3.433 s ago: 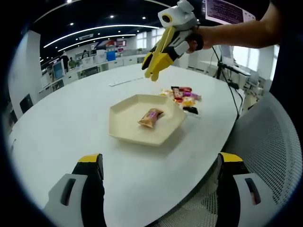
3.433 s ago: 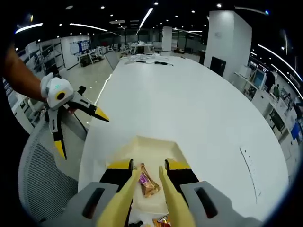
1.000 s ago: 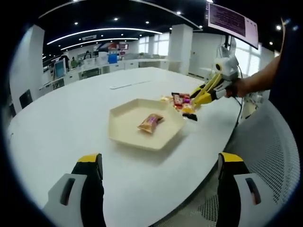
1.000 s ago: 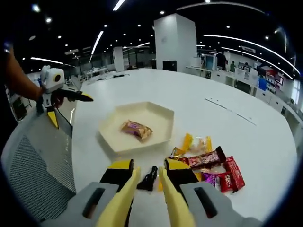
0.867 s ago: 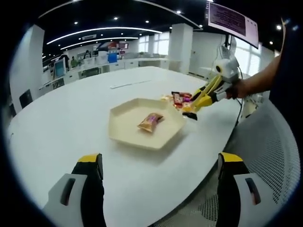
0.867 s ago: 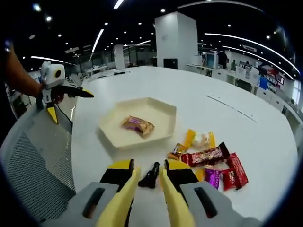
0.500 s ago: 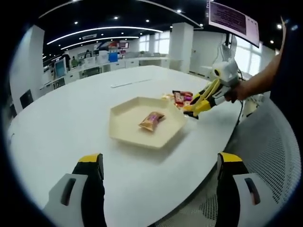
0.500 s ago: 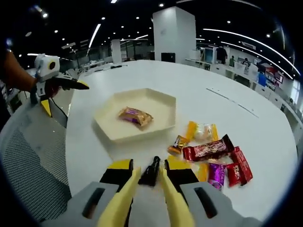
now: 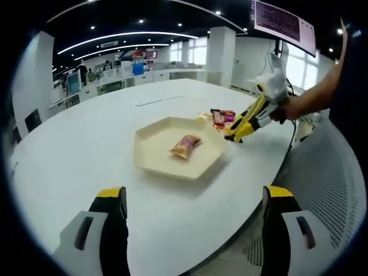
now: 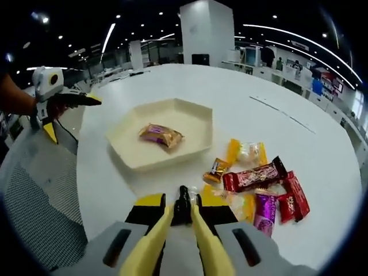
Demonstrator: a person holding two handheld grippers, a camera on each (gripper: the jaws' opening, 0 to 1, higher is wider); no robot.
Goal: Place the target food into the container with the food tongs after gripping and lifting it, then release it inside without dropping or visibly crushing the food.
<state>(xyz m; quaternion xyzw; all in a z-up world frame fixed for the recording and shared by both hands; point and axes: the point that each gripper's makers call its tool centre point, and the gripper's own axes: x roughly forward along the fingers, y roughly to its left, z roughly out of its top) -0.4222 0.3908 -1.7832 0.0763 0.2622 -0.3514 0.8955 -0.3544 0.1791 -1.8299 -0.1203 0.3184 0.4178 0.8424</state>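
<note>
A cream hexagonal tray point(image 9: 155, 150) point(image 10: 184, 118) sits on the white table and holds one gold-and-purple wrapped snack point(image 9: 185, 145) point(image 10: 161, 135). Beside it lies a pile of wrapped candies point(image 9: 221, 117) point(image 10: 261, 185). My right gripper point(image 10: 183, 215) point(image 9: 234, 136) carries yellow tongs, shut on a small dark candy point(image 10: 183, 206) at the near edge of the pile, low over the table next to the tray's corner. My left gripper point(image 9: 194, 195) point(image 10: 57, 106) stands wide open at the table's edge, with nothing between its jaws.
The round white table point(image 9: 86, 132) point(image 10: 241, 86) stretches far beyond the tray. A mesh chair point(image 9: 328, 172) point(image 10: 40, 195) stands against the near edge. A thin white strip point(image 9: 152, 100) point(image 10: 276, 112) lies on the table farther out.
The right gripper swung from above the tray down to the candy pile, and its tongs closed in on the small dark candy. The left gripper stayed still and open.
</note>
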